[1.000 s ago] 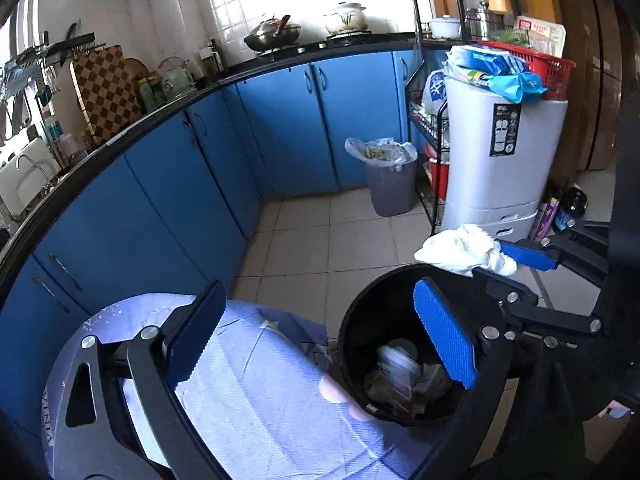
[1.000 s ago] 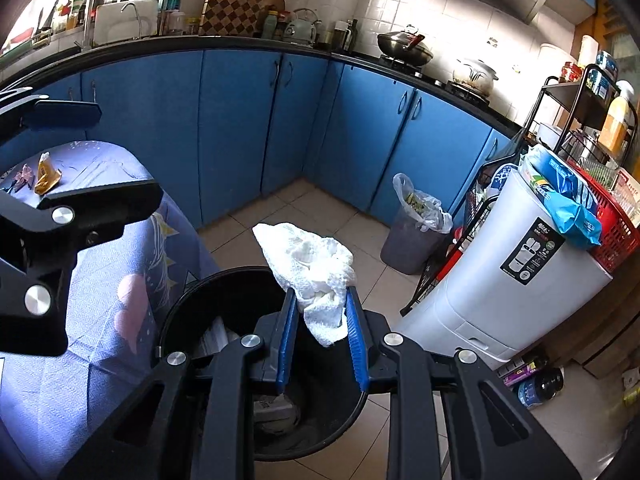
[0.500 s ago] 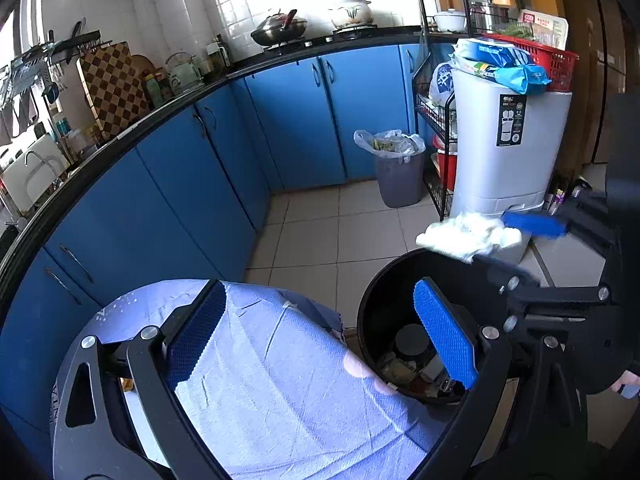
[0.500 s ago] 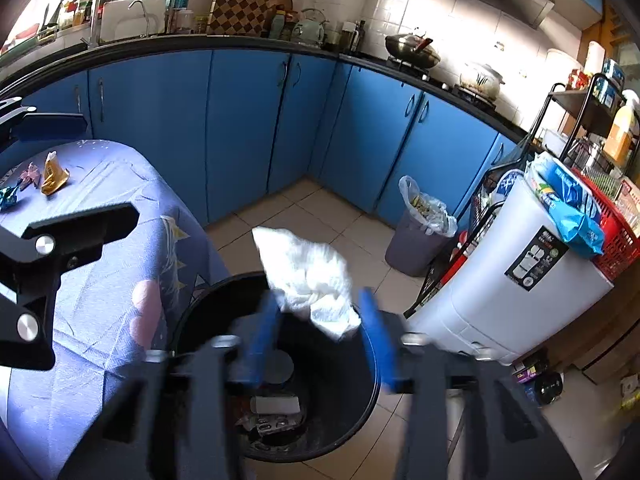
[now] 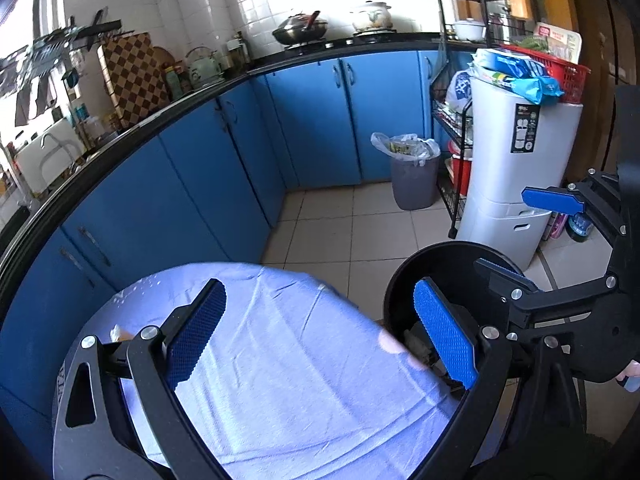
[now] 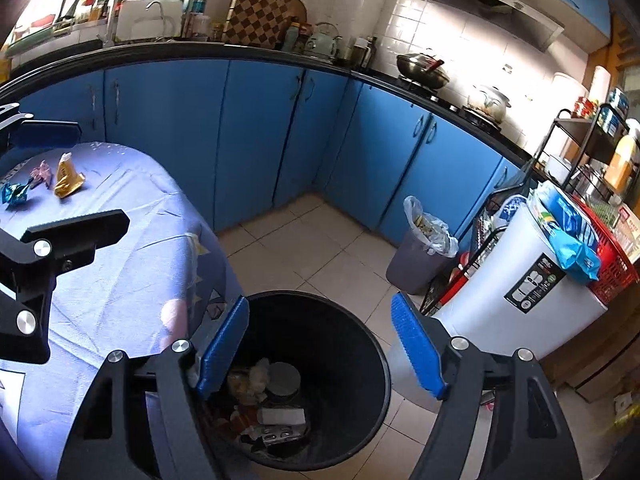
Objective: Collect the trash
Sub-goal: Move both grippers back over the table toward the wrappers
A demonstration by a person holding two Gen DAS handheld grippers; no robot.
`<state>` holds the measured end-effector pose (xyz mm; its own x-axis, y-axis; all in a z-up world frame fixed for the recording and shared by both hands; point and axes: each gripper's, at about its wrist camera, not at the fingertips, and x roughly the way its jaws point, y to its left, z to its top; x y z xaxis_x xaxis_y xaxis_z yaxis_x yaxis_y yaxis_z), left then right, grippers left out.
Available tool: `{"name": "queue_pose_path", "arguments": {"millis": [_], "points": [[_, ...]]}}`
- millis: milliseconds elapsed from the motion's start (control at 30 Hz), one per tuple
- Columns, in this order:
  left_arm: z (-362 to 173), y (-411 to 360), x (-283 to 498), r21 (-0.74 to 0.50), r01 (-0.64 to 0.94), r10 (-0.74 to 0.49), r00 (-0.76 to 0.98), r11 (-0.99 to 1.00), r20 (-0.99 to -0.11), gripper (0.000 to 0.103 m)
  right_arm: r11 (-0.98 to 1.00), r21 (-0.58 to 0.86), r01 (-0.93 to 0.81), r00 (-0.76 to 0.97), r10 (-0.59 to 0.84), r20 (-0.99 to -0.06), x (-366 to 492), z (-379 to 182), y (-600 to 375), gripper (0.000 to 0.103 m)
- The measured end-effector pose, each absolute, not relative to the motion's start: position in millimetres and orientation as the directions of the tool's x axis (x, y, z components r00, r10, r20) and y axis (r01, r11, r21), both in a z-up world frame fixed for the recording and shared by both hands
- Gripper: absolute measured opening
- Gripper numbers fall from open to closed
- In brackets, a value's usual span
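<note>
We've got the round table under its lilac cloth filling the left wrist view, but only the right wrist view catches the wrappers up at its 10 o'clock edge: a gold wrapper pointing its tip toward 12, a pink wrapper and a teal wrapper lying roughly 9-to-3. The black bin stands upright on the floor just beside the table, mouth up; the right view looks straight down onto the trash piled inside, the left view barely sees in. Our right gripper hangs spread wide over the bin, holding nothing. Our left gripper is spread wide over the cloth, also empty.
</note>
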<state>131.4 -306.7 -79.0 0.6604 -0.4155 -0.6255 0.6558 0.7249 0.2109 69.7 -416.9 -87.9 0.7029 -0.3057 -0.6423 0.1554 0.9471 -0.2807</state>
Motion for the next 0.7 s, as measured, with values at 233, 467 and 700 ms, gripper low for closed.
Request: {"name": "queue_pose_path", "arguments": {"millis": [233, 467, 700], "points": [[-82.6, -262.4, 137.8, 0.201, 0.598, -0.366, 0.687, 0.776, -0.628, 0.094, 0.952, -0.295, 0.076, 0.722, -0.257, -0.643, 82.7, -85.8, -376.4, 0.072], [-84.8, -198.0, 151.2, 0.184, 0.501, -0.291, 0.721, 0.845, -0.629, 0.094, 0.956, -0.291, -0.018, 0.743, -0.182, -0.644, 100.4, -85.4, -323.7, 0.072], [-94.3, -130.6, 168.1, 0.182, 0.399, -0.198, 0.740, 0.899, -0.643, 0.094, 0.954, -0.273, -0.122, 0.740, -0.095, -0.666, 123.8, -92.5, -266.8, 0.072]]}}
